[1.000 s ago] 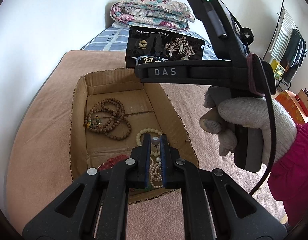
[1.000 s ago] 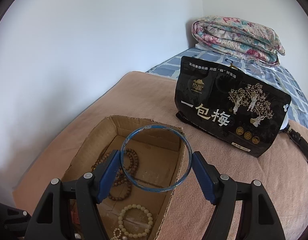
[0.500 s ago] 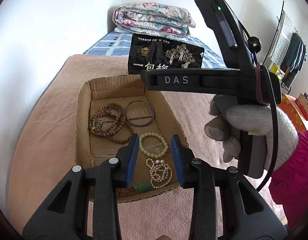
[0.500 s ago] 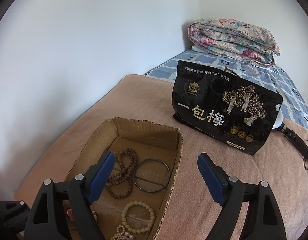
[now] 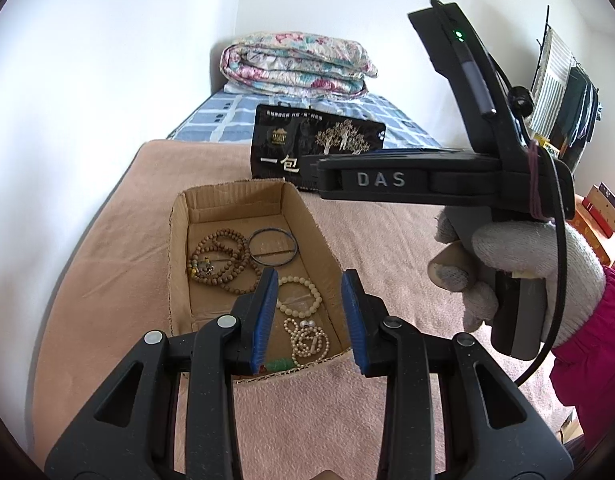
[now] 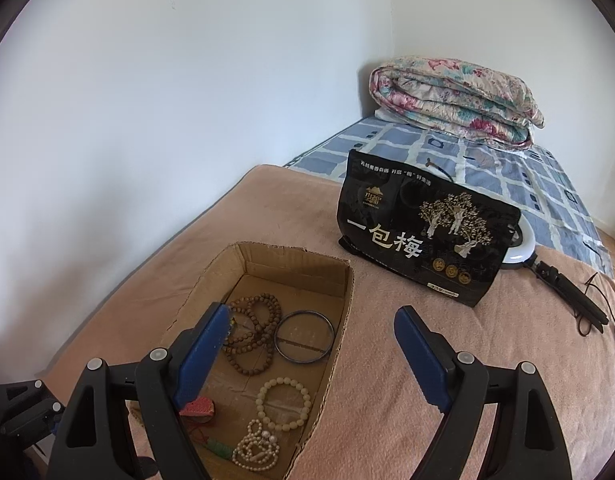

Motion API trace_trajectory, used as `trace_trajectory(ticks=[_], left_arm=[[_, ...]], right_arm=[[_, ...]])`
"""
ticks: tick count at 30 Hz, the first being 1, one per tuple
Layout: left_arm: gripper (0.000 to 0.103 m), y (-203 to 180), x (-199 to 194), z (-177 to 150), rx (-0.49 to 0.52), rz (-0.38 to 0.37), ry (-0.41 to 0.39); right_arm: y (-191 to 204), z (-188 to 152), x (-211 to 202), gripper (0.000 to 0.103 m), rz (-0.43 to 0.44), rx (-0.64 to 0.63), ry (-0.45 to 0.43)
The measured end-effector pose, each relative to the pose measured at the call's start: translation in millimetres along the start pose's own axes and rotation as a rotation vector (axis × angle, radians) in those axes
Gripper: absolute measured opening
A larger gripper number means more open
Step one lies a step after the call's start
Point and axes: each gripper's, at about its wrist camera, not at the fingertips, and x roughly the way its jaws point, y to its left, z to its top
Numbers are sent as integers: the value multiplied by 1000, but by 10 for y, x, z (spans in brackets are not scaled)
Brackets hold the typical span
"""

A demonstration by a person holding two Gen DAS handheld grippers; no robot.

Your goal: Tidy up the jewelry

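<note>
Left gripper (image 5: 309, 312) jaws part-spread, nothing between them, above the pearl strand (image 5: 307, 340). Right gripper (image 6: 311, 356) jaws spread wide, empty, over the cardboard box (image 6: 295, 258). Both have just been opening. All jewelry sits in the box: wooden beads (image 6: 253, 334) at 11 o'clock, blue bangle (image 6: 305, 341) at 1, cream bracelet (image 6: 284, 398) centre, pearls at 6. Risks: beads touch the bangle, so a lift could drag both; pearl loops may snag a finger; the box's thin wall could tip if clipped.

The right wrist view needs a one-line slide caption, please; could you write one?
Open right gripper above a cardboard box holding a bangle and bead bracelets.
</note>
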Motion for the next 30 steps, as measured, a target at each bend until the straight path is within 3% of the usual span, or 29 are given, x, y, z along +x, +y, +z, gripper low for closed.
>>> trace_trajectory(ticks=[13,30], left_arm=[[33,-130,-388,-70,19,-1,-44],[36,-299,-616,-178,72,1,-73]], right_arm=[[-95,-214,-761,88,-76,26,-44],[-275,-998,-1613,98,-186,97,-72]])
